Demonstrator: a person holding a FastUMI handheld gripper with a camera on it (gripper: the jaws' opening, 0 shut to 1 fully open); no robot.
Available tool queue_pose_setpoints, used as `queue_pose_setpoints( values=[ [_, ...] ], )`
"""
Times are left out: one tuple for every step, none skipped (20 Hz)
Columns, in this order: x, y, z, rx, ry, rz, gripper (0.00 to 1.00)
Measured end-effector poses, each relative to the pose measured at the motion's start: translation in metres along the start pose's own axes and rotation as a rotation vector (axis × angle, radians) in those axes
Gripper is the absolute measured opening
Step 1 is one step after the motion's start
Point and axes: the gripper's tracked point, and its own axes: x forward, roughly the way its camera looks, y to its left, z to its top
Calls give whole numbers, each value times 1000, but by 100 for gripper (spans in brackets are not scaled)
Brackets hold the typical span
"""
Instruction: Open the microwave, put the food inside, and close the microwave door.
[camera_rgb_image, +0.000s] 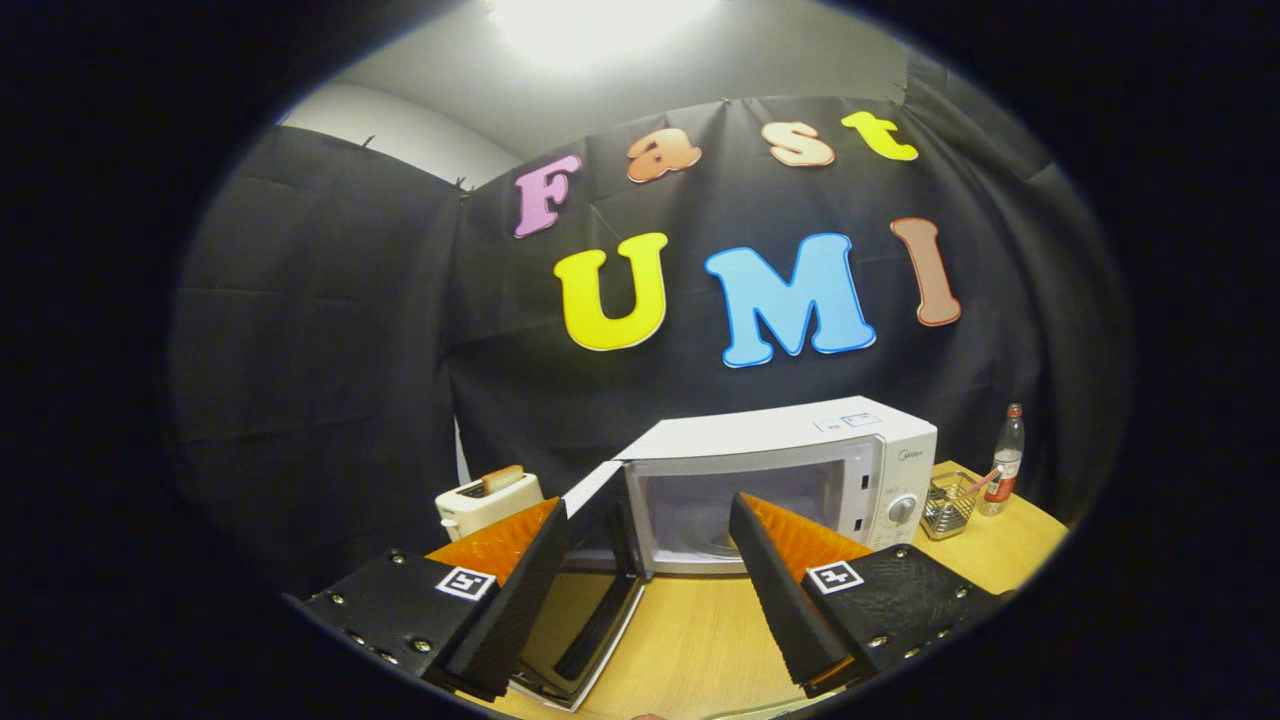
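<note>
Microwave (790, 470) sits on the wooden counter (700, 640), its door (590, 590) swung wide to the left and reaching near the gripper (655, 590), whose jaws are spread apart, gripping nothing. Its cavity lies beyond them. Left of it stands a toaster (485, 503) with bread (502, 479) poking up. Right of it are a wire basket (947, 505) and a bottle (1006, 462).

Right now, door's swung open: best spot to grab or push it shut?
Take the microwave door at its free outer edge, farthest from the hinge, coming from its outer face. It stands swung wide toward the open gripper, between the fingers, nothing held.
</note>
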Motion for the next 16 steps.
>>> queue_pose_setpoints(
  values=[
    [-4,11,2,-5,-1,23,97],
    [-7,23,4,-13,-5,48,97],
    [-11,34,8,-18,-8,69,97],
    [-13,47,10,-20,-10,93,97],
    [-16,59,11,-20,-9,119,97],
    [-18,72,13,-18,-9,146,97],
    [-21,86,14,-17,-8,175,97],
    [-25,100,16,-15,-9,205,98],
    [-28,114,16,-12,-10,233,97],
    [-31,128,16,-12,-8,263,97],
    [-33,142,15,-12,-4,294,97],
    [-35,155,13,-13,2,325,97],
    [-37,169,8,-15,12,356,97],
    [-40,181,3,-16,25,387,97],
    [-43,192,-2,-19,37,416,97],
    [-46,201,-9,-26,52,440,98]
  ],
)
